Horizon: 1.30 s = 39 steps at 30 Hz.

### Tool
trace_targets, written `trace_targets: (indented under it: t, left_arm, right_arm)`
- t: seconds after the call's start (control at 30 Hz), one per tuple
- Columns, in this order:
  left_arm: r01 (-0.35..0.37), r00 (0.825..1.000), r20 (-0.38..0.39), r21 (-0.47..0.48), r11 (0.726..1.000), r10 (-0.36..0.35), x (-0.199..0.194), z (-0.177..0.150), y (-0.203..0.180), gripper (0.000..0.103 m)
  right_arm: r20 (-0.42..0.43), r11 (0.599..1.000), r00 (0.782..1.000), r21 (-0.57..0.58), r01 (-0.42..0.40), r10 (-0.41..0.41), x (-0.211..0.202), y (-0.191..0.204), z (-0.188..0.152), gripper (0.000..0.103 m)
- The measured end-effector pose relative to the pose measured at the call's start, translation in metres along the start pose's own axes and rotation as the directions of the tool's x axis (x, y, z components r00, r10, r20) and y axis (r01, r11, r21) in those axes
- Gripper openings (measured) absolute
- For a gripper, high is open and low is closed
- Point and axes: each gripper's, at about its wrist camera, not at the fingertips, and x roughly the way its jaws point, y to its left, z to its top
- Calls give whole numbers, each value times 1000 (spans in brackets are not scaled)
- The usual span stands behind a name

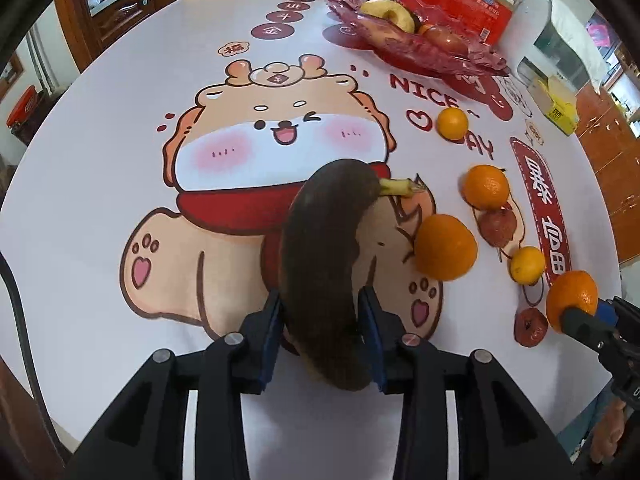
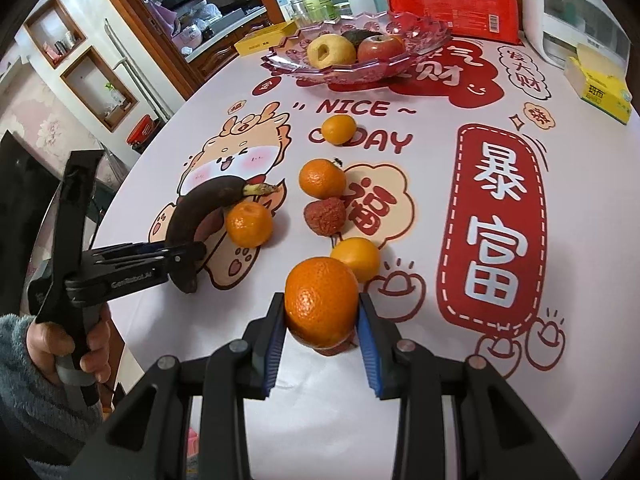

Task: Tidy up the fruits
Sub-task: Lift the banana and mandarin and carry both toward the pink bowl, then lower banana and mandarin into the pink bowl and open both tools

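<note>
Fruit lies scattered on a round white table [image 2: 340, 420] printed with a cartoon dog and red Chinese characters.

In the right wrist view, the right gripper [image 2: 320, 298] sits at 6 o'clock. Its blue pads are clamped on either side of a large round orange [image 2: 322, 304], held just above the tabletop. A smaller orange [image 2: 356, 258] lies just behind it at 1 o'clock. Beyond that come a wrinkled dark red fruit [image 2: 324, 216] and two more oranges [image 2: 322, 179] [image 2: 339, 129], in a line toward 12 o'clock. At 12 o'clock, at the far side of the table, stands a clear pink scalloped glass bowl [image 2: 288, 66]. It holds a yellow apple [image 2: 330, 52] and a red apple [image 2: 380, 48].

At 9 o'clock a person's hand [image 2: 92, 344] in a fuzzy grey-blue sleeve grips the left gripper [image 1: 320, 300]. A blackened overripe banana [image 1: 320, 248] with a yellow stem stands between its pads, stem end pointing away. Both pads lie close against the banana's sides, but I cannot tell whether they press on it. Another orange [image 2: 249, 224] lies against the banana near its stem.
</note>
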Motion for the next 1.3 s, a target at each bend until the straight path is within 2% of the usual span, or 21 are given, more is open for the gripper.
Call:
trace_targets:
  t: [0.1, 0.3, 0.5, 0.53, 0.6, 0.63, 0.7, 0.83, 1.07, 1.3]
  left_arm:
    - [0, 1000, 1, -4, 1000, 0, 0, 5, 3, 39]
    - [-11, 1000, -4, 31, 999, 11, 4, 17, 1, 53]
    - [-12, 1000, -20, 62, 998, 13, 11, 32, 0, 54]
    - [-11, 1000, -27, 72, 997, 13, 13, 34, 0, 52]
    - [-29, 999, -21, 102, 994, 31, 13, 35, -3, 37]
    - [-59, 998, -19, 125, 990, 62, 14, 34, -5, 32]
    - [-66, 997, -17, 153, 986, 70, 13, 33, -6, 31]
    - [-37, 999, -25, 136, 990, 41, 9, 32, 0, 30]
    - [-5, 999, 42, 142, 990, -1, -33, 48, 2, 30]
    - [-6, 982, 184, 200, 980, -31, -108, 99, -10, 30]
  right_arm:
    - [-5, 1000, 1000, 2, 1, -1, 3, 1, 2, 34]
    - [-12, 1000, 1000, 13, 4, -4, 7, 2, 4, 34]
    - [-14, 1000, 1000, 26, 11, -11, 11, 4, 7, 34]
    - [-14, 999, 1000, 30, 13, -13, 11, 5, 7, 34]
    - [-13, 999, 1000, 37, 16, -15, 12, 7, 8, 34]
    - [-12, 999, 1000, 40, 16, -16, 12, 7, 9, 34]
    - [-8, 999, 1000, 48, 18, -17, 12, 8, 10, 34]
    - [5, 998, 1000, 58, 18, -19, 12, 12, 16, 34]
    - [37, 998, 999, 59, 23, -25, 4, 25, 35, 34]
    - [129, 998, 990, 42, 44, -49, -29, 38, 78, 34]
